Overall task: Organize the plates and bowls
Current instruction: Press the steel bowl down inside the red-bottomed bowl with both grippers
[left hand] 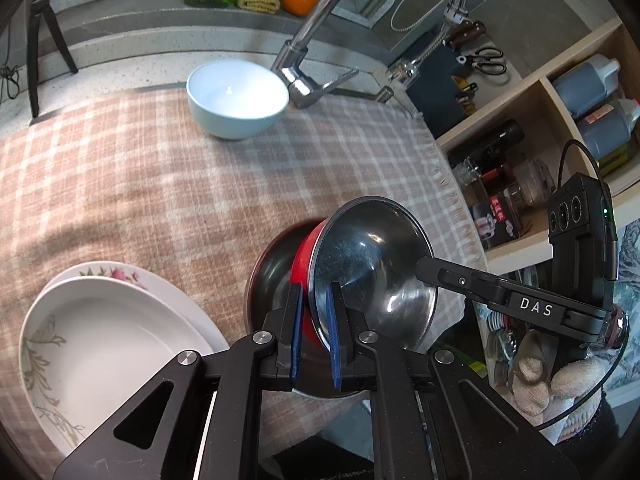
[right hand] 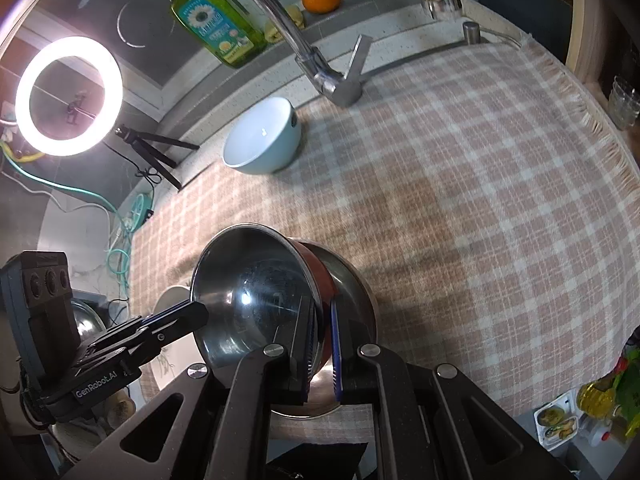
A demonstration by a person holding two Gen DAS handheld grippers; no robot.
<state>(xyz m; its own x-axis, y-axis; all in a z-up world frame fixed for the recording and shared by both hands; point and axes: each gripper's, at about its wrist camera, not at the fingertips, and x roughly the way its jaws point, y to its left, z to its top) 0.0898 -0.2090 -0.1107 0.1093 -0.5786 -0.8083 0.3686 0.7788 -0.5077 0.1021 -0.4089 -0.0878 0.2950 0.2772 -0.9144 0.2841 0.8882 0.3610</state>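
A steel bowl with a red outside (left hand: 372,264) (right hand: 256,280) hangs tilted on its side, held by both grippers at opposite rims. My left gripper (left hand: 315,286) is shut on its near rim; in the right wrist view it enters from the left (right hand: 200,312). My right gripper (right hand: 321,304) is shut on the other rim and shows in the left wrist view (left hand: 424,270). A second steel bowl (left hand: 272,272) (right hand: 356,280) sits right under the red one. A light blue bowl (left hand: 236,100) (right hand: 264,140) stands near the faucet. Stacked white plates (left hand: 108,344) lie at the left.
A checked cloth (left hand: 120,180) (right hand: 480,200) covers the counter. The faucet (left hand: 304,80) (right hand: 332,80) rises at the back, with dish soap (right hand: 216,28) and an orange (left hand: 299,0) behind it. A shelf of bottles (left hand: 560,120) is right, a ring light (right hand: 68,96) left.
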